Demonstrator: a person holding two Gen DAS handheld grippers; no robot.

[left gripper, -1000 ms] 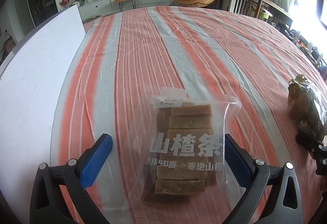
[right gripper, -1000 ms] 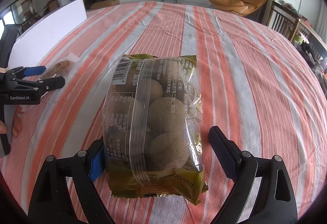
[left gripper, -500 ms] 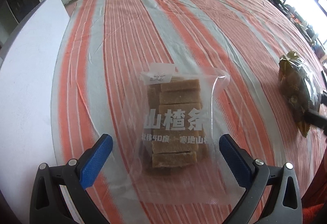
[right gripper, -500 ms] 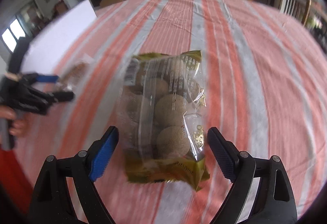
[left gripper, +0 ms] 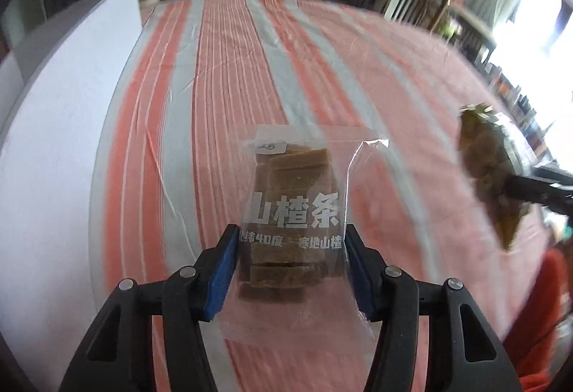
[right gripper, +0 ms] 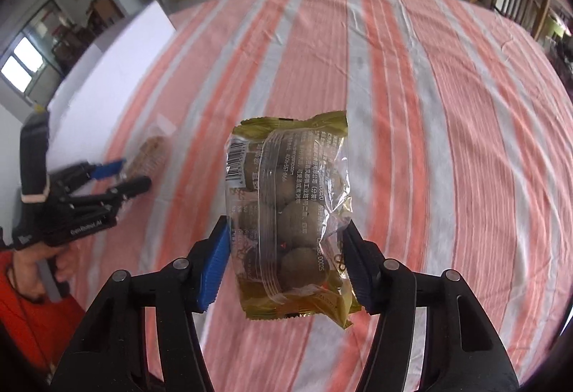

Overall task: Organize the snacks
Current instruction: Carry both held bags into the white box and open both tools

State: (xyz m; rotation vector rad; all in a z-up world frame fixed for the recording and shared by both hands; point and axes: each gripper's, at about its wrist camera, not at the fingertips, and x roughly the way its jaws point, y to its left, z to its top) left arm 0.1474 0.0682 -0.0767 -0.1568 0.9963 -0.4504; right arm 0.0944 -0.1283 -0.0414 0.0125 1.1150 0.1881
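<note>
A clear bag of brown hawthorn strips [left gripper: 292, 209] with white lettering is lifted off the striped cloth, and my left gripper [left gripper: 290, 261] is closing on its lower half, blue pads pressing both sides. A gold-edged bag of round brown balls [right gripper: 288, 213] hangs above the cloth between the closing jaws of my right gripper [right gripper: 284, 265], pads squeezing its sides. The right wrist view also catches the left gripper [right gripper: 118, 177] with the strip bag [right gripper: 152, 155] at the far left. From the left wrist view the ball bag [left gripper: 490, 173] shows at the right edge.
An orange, grey and white striped cloth [right gripper: 412, 105] covers the big table. A white board [left gripper: 53, 159] runs along the table's left side. A hand and red sleeve [right gripper: 32, 284] hold the left gripper. Chairs and a TV unit stand beyond the far edge.
Both grippers went from wide open around their bags to closed on them. Both bags have risen off the cloth, and both views have tilted.
</note>
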